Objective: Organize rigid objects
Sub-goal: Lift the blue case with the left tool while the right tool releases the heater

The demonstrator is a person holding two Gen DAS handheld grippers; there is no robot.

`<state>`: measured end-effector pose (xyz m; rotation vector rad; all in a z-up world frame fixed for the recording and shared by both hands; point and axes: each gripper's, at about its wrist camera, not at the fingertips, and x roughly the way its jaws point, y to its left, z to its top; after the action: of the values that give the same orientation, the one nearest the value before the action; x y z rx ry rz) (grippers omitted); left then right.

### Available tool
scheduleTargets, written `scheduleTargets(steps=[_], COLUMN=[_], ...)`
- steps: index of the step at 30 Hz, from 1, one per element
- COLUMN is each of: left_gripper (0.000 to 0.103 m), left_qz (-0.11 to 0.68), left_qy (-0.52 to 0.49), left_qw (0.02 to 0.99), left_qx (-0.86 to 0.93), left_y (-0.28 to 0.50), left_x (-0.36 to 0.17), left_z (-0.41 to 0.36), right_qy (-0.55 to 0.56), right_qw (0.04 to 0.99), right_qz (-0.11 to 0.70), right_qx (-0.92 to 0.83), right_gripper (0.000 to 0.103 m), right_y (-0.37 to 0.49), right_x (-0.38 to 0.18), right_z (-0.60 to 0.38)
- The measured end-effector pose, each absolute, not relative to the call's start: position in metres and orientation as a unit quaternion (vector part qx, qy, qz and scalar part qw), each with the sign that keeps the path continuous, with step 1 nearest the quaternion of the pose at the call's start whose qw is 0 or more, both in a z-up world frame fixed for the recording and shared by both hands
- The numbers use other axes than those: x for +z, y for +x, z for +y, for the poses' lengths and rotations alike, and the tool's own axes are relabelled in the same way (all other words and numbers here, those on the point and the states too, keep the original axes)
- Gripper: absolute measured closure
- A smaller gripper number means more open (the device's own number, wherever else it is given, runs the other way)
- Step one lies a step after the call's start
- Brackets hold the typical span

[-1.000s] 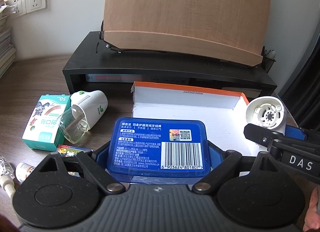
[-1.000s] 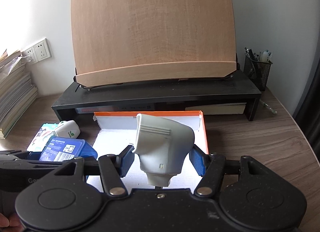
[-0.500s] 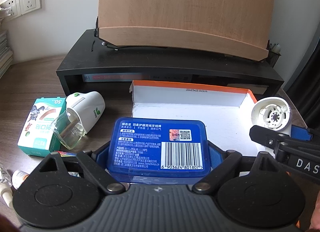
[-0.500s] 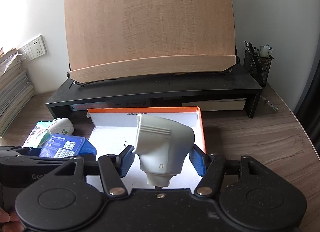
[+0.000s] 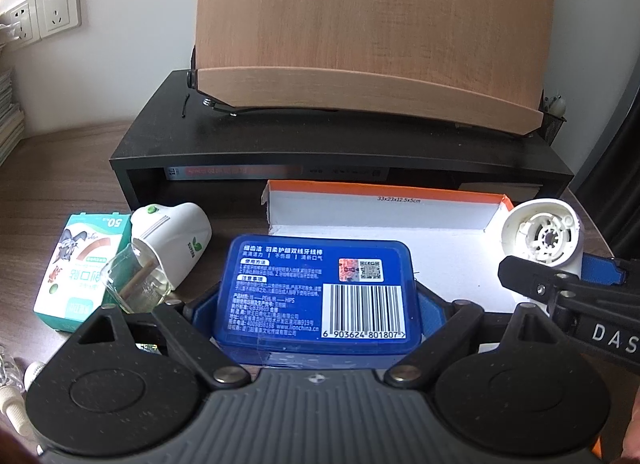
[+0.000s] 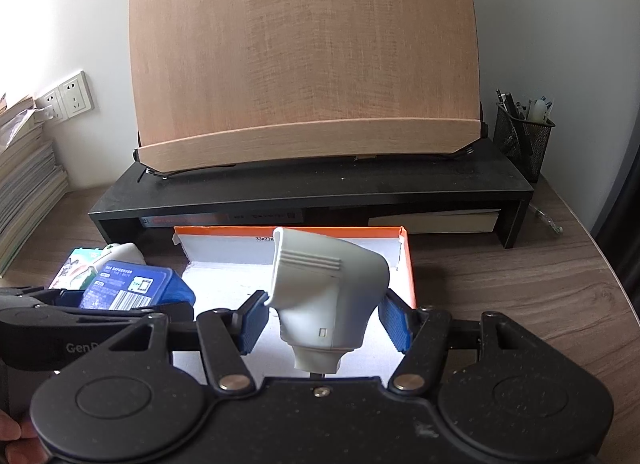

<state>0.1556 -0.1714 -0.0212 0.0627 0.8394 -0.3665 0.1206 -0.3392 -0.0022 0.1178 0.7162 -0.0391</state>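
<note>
While both hands hang over the open box, each gripper carries one item. Left gripper (image 5: 316,304): jaws spread wide and clamped on the long sides of a blue plastic case (image 5: 320,292), barcode label up, held flat. The wide grip suits its breadth; held level, it can likely go down flat on the box floor.

Right gripper (image 6: 324,324): jaws clenched on a white plug-in vaporizer body (image 6: 328,296), blue pads on its flanks, narrow neck toward the camera, broad ribbed end pointing away. From the left wrist view its hollow round end (image 5: 544,236) shows, with no bottle fitted.

Both loads hover above the white-lined box with the orange rim (image 6: 408,260), which sits on the desk (image 6: 500,288) just in front of a black monitor riser (image 6: 320,188). Box floor looks bare under them, so I judge this as the carry-in step, nothing yet set down inside.

Left of the box, still out on the desk: a second white vaporizer (image 5: 176,232) lying on its side with a clear bottle (image 5: 136,284) attached, touching a green-and-white carton (image 5: 80,264). Probably next to be gathered.

Risk: the two grippers are close together over one box; staggered placement would avoid a knock.
</note>
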Motion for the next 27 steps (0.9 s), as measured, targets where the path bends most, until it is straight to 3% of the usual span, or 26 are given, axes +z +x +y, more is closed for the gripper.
scheduleTargets(steps=[27], left_gripper=[0.009], left_qz=[0.415], left_qy=[0.045], left_qw=[0.887], left_qx=[-0.199], left_y=[0.163], left_x=[-0.039], left_z=[-0.183], right_qy=[0.052], right_qw=[0.928], right_qz=[0.370], right_qx=[-0.015], right_gripper=[0.029], right_y=[0.156], right_x=[-0.014], right_z=[-0.345])
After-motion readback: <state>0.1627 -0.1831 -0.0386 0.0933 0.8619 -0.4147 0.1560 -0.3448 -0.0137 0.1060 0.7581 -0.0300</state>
